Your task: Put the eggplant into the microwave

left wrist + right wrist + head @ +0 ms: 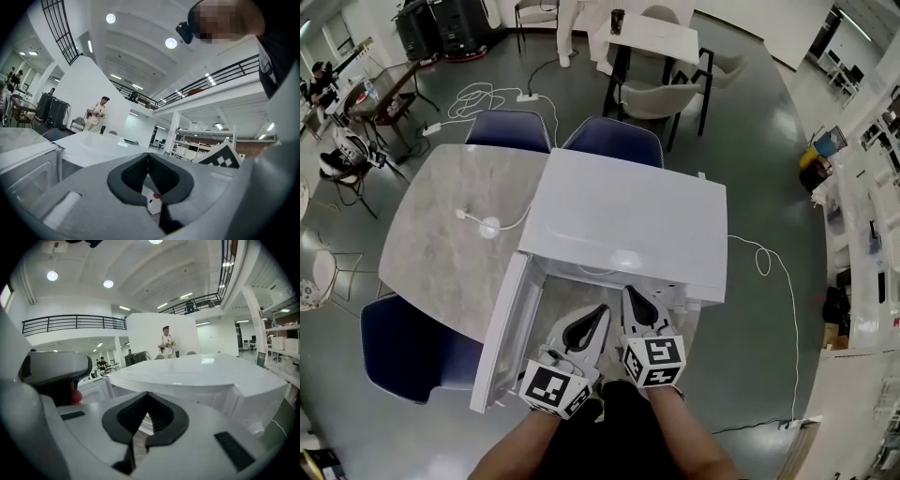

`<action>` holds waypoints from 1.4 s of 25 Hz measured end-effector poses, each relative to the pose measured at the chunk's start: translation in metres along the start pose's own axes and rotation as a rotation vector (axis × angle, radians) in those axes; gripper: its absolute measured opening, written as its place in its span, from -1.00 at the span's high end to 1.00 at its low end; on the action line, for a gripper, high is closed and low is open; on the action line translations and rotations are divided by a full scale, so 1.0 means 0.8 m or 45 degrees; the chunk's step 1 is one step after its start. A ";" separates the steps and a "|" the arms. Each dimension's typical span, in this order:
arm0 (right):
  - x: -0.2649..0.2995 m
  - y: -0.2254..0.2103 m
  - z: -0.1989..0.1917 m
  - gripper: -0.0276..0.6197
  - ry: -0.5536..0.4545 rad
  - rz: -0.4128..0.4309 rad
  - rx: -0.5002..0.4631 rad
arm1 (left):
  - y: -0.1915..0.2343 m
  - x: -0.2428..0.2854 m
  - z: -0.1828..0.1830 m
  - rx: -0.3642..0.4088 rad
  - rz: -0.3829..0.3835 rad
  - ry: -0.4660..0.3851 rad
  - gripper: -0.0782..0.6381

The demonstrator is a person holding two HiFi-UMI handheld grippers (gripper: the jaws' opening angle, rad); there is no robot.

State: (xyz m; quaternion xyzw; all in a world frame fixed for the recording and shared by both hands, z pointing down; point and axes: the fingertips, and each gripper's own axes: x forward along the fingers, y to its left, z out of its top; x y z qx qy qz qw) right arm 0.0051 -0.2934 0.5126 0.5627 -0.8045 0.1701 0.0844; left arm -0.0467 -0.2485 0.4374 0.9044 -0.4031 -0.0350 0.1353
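Note:
The white microwave stands on the grey table with its door swung open to the left. No eggplant shows in any view; the oven's inside is hidden from above. Both grippers hang side by side just in front of the open mouth. My left gripper is shut, its dark pads meeting with nothing between them. My right gripper is also shut and empty, pointing a little downward toward the microwave. The left gripper's body shows at the left of the right gripper view.
Blue chairs stand at the table's far and near-left sides. A white puck with a cable lies on the table beside the microwave. A power cord runs along the floor on the right. A person stands far behind.

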 end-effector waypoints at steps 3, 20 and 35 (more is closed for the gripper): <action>-0.016 0.004 0.024 0.91 -0.023 0.023 -0.024 | -0.013 -0.002 0.019 0.010 0.002 -0.012 0.76; -0.078 0.028 0.129 0.91 -0.177 0.110 -0.193 | -0.065 -0.021 0.087 0.219 0.022 -0.078 0.76; -0.084 0.047 0.168 0.91 -0.257 0.186 -0.212 | -0.057 -0.020 0.115 0.239 0.068 -0.124 0.76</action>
